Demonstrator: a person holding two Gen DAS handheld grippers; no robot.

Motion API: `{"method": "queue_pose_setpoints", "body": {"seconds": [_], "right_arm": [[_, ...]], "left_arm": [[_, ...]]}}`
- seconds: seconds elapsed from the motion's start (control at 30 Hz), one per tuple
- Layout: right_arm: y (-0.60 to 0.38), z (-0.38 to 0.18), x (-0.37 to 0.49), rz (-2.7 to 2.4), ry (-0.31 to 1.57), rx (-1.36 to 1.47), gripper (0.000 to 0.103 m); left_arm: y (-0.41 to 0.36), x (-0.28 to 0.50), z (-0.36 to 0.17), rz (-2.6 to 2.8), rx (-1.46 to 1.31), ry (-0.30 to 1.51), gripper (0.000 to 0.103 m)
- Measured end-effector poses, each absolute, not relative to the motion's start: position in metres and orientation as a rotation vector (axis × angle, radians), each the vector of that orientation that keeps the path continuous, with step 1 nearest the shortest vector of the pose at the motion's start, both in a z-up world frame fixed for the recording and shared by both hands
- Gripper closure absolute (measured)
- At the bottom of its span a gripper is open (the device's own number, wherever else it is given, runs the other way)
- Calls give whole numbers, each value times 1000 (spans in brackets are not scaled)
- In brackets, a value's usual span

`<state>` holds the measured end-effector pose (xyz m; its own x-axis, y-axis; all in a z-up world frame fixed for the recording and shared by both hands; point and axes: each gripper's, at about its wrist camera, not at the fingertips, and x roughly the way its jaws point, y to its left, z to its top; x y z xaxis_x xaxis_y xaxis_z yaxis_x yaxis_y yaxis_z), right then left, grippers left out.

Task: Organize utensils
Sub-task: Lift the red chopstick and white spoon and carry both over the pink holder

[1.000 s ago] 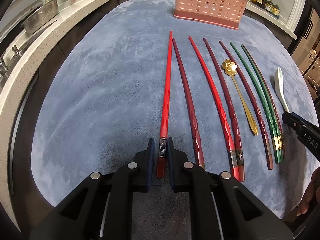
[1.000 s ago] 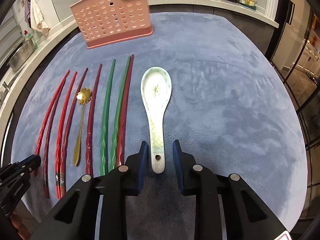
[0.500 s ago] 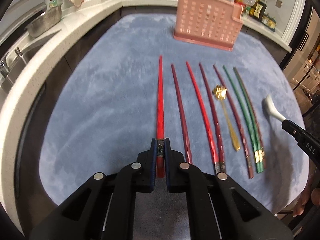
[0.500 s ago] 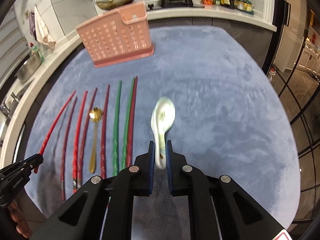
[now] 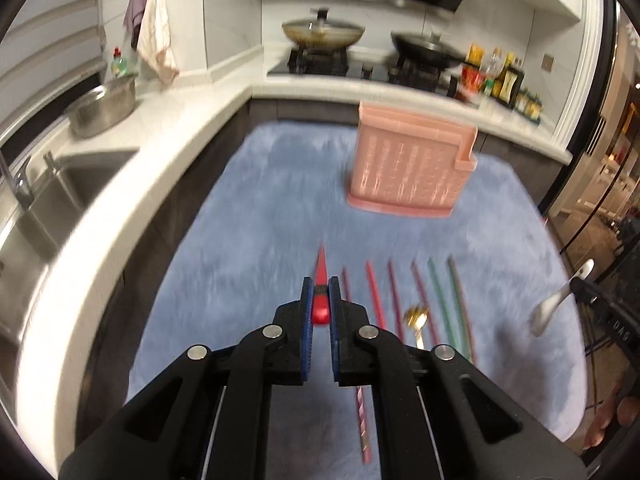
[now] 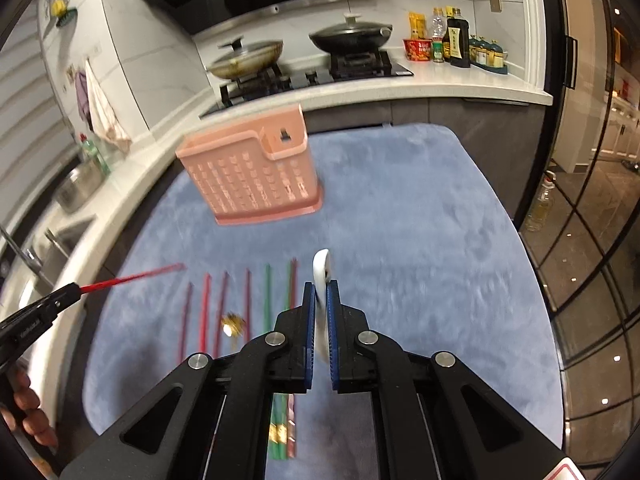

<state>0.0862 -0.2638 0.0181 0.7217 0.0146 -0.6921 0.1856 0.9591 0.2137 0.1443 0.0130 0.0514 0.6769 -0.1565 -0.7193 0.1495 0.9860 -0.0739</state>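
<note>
My left gripper (image 5: 320,286) is shut on a bright red chopstick (image 5: 321,268), lifted off the blue mat (image 5: 248,248) and pointing ahead. My right gripper (image 6: 319,290) is shut on the white ceramic spoon (image 6: 322,268), held edge-up above the mat. The pink perforated utensil holder (image 5: 408,168) stands upright at the mat's far side. In the right wrist view the red chopstick (image 6: 128,278) sticks out of the left gripper (image 6: 76,290), and the holder (image 6: 252,176) is ahead to the left. Several red, maroon and green chopsticks (image 6: 204,308) and a gold spoon (image 6: 232,324) lie in a row.
A white counter (image 5: 132,184) with a sink (image 5: 44,200) and steel bowl (image 5: 104,108) runs along the left. A stove with two lidded pans (image 6: 304,52) and sauce bottles (image 6: 452,40) is behind the mat. Glass doors (image 6: 592,240) stand on the right.
Both grippers closed on their utensils and rose from the mat, lifting the red chopstick and the white spoon. The views tilted up toward the holder and stove.
</note>
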Motion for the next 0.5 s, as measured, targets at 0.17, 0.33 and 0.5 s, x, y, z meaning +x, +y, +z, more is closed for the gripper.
{"method": "queue_pose_setpoints", "body": {"seconds": [0.17,0.33,0.5], "right_arm": [[-271,56,110,-60,703,300,97],[-273,95,146,-12,644,320,97],[-273,123,193,30,596,343,97]], "left_arm": [[10,172,106,-209,-35,720,96],[-2,200,163,-232,-43,616,96],[-17,232,215,-232,-53,510,96]]}}
